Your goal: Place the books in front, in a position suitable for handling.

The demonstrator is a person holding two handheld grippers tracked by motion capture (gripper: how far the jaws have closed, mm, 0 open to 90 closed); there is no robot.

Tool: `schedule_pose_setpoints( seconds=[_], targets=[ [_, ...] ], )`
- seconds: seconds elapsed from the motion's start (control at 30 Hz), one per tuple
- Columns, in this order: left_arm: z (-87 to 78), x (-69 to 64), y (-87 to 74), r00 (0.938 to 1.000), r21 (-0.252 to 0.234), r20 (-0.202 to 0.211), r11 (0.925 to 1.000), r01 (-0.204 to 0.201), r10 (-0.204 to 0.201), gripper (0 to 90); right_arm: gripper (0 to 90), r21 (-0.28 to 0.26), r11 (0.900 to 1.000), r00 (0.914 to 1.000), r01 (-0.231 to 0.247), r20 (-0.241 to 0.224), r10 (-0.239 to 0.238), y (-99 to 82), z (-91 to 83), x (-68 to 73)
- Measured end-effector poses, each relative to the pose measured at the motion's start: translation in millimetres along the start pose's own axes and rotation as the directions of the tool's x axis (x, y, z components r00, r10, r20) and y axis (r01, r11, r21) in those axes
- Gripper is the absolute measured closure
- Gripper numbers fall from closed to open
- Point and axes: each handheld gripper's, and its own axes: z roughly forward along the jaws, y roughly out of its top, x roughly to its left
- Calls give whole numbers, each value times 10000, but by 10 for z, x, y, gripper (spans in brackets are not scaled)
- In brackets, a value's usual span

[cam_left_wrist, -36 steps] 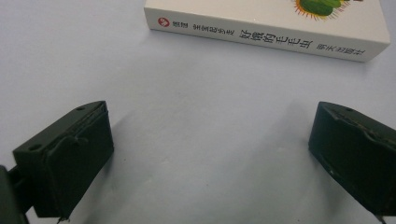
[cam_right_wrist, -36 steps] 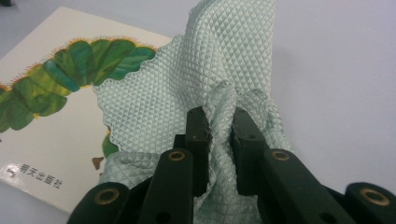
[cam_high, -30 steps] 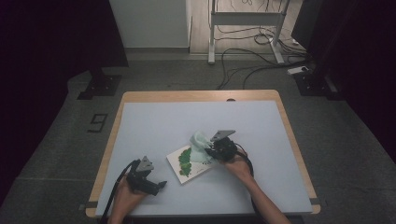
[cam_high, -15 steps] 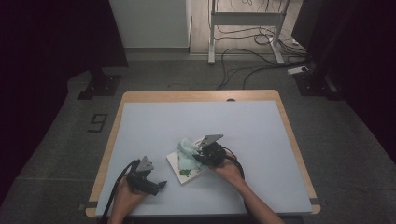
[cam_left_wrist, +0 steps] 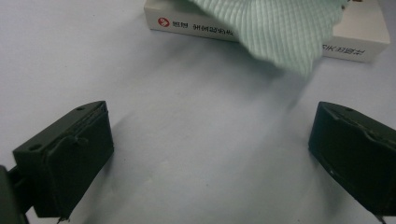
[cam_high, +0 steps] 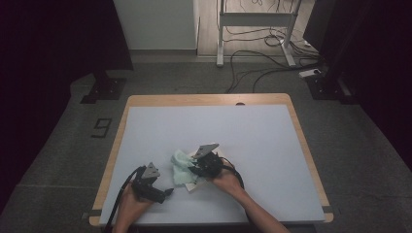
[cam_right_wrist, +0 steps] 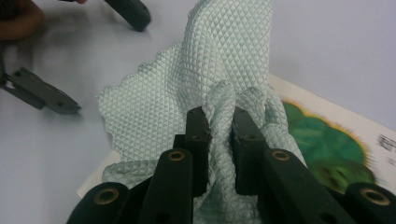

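Note:
A pale green waffle-weave cloth [cam_right_wrist: 205,93] is bunched between the jaws of my right gripper [cam_right_wrist: 220,123], which is shut on it. The cloth [cam_high: 180,165] drapes over a white book with a green picture on its cover [cam_right_wrist: 336,144], lying flat on the table. In the high view my right gripper [cam_high: 197,170] sits over the book [cam_high: 197,183], near the table's front. My left gripper [cam_high: 167,191] rests low at the front left, its jaws wide apart with bare table between them. Ahead of my left gripper [cam_left_wrist: 210,154] lie the book's spine [cam_left_wrist: 196,27] and the cloth's hanging edge [cam_left_wrist: 275,32].
The pale blue tabletop [cam_high: 243,131] has a wooden rim [cam_high: 209,99]. Beyond it, on the dark floor, stand a metal frame [cam_high: 252,29], loose cables [cam_high: 262,63] and black stand bases [cam_high: 104,90].
My right gripper has dragged the cloth leftward across the book, so the cloth now covers most of the green cover. The left gripper has stayed put.

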Motion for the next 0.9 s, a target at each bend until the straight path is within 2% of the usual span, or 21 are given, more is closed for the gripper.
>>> schedule_pose_setpoints(
  seconds=[0.37, 0.9],
  targets=[
    [-1, 1, 0, 10000, 9, 5, 10000, 0, 0, 0, 781, 69, 9991, 9984, 429, -374, -426, 90, 100, 176],
    [0, 1, 0, 10000, 5, 9, 10000, -9, 9, 0, 781, -35, 9986, 9946, 530, -896, -531, -44, -18, 380]
  ],
)
